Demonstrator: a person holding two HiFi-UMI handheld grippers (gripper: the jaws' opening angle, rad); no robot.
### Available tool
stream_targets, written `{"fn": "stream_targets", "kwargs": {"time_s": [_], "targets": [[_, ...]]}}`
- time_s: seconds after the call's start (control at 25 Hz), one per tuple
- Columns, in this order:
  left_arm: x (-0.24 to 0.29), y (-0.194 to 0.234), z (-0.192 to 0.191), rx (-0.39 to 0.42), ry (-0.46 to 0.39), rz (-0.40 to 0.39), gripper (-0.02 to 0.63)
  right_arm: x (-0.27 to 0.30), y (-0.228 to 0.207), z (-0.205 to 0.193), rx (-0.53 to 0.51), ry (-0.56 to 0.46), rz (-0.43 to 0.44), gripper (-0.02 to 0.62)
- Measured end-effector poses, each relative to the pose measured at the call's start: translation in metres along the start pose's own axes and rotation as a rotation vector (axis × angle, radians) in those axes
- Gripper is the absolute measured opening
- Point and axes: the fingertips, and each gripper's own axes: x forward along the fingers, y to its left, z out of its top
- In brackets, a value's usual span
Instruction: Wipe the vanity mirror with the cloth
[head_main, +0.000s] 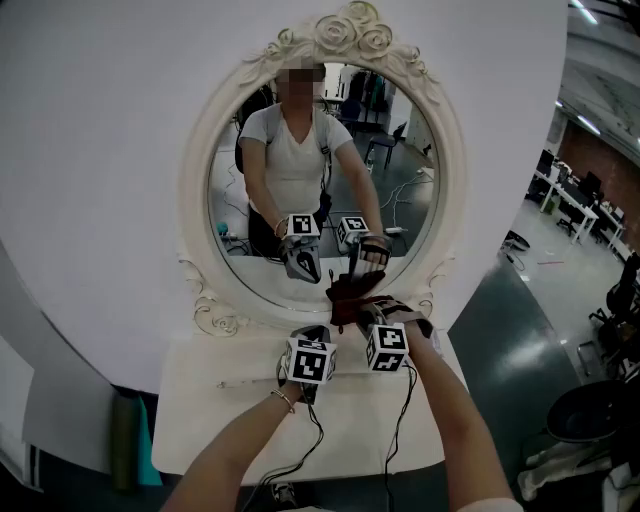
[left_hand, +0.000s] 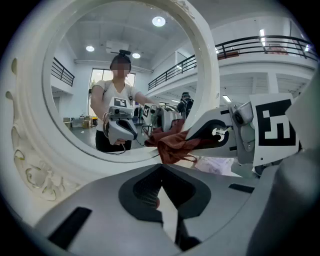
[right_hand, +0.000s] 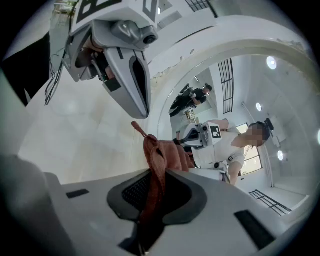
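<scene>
Cloth (right_hand: 162, 155) pinched in right tongs (right_hand: 152, 186), left tongs (left_hand: 161, 172) closed

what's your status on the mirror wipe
Right gripper shut on cloth, at mirror's lower edge. Left gripper shut, empty, alongside. Nothing in the way.

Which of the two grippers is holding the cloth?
The right gripper: its jaws pinch the reddish-brown cloth, while the left gripper has its jaws together on nothing.
</scene>
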Motion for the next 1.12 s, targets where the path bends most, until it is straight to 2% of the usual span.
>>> {"fn": "stream_targets", "kwargs": {"time_s": [0.36,0.64,0.76,0.84,1.04,1.12], "targets": [[-0.010,-0.002,0.001,-0.018,-0.005,-0.005,0.005,-0.005,-0.004,0.004,-0.005,0.019,0.018,0.061],[-0.024,0.021,0.015,-0.092,-0.051,0.022,0.005,-0.036,-0.040,0.034,0.117,-0.112,-0.095,0.061],[-0.039,0.029,0.026,-0.118,-0.096,0.015,0.005,-0.052,-0.052,0.043,0.180,-0.161,-0.131,0.061],[-0.058,0.032,0.035,-0.102,-0.142,0.002,0.005,-0.064,-0.059,0.050,0.236,-0.201,-0.159,0.061],[-0.108,0.037,0.051,0.025,-0.228,0.027,0.005,-0.094,-0.073,0.070,0.402,-0.317,-0.257,0.061],[-0.128,0.037,0.055,0.036,-0.259,0.040,0.005,-0.106,-0.075,0.078,0.464,-0.364,-0.293,0.061]]}}
